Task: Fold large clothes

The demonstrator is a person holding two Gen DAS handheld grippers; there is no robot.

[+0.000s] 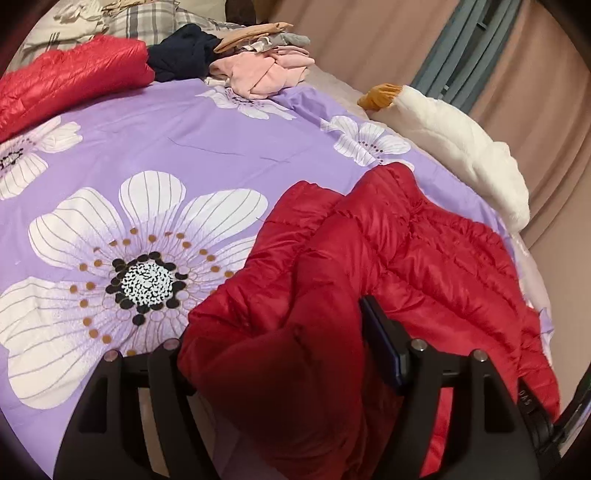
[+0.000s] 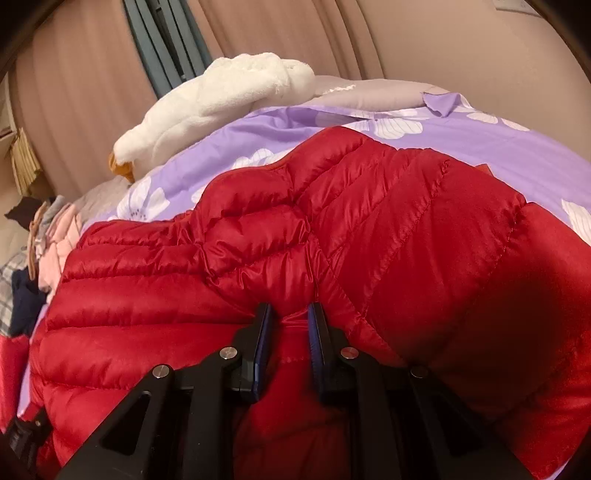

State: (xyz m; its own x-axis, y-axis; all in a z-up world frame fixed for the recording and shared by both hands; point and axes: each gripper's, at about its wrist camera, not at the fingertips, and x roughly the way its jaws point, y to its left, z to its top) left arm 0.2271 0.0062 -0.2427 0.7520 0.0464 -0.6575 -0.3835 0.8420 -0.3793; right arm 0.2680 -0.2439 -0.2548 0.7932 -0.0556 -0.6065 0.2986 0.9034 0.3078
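A glossy red quilted down jacket (image 2: pixel 369 229) lies bunched on a bed, over a lilac bedspread printed with large white flowers (image 1: pixel 155 155), toward the bed edge nearest the pleated beige curtain (image 1: pixel 546 92). The right hand-held gripper (image 2: pixel 290 314) is clamped on a pinched fold of the jacket, red fabric squeezed between its blue-padded fingers. The left hand-held gripper (image 1: pixel 280 332) has a thick fold of the same jacket bulging up between its widely spread fingers; the left finger is hidden by the cloth, so I cannot tell whether it grips the fabric. A white plush goose with an orange beak (image 1: pixel 461 140) lies just beyond the jacket along the bed edge. At the far end, well apart from the jacket, sit a second red puffy garment (image 1: pixel 70 88), a dark navy garment (image 1: pixel 184 55) and a heap of pink clothes (image 1: pixel 266 72), with plaid pillows (image 1: pixel 147 22) behind them.
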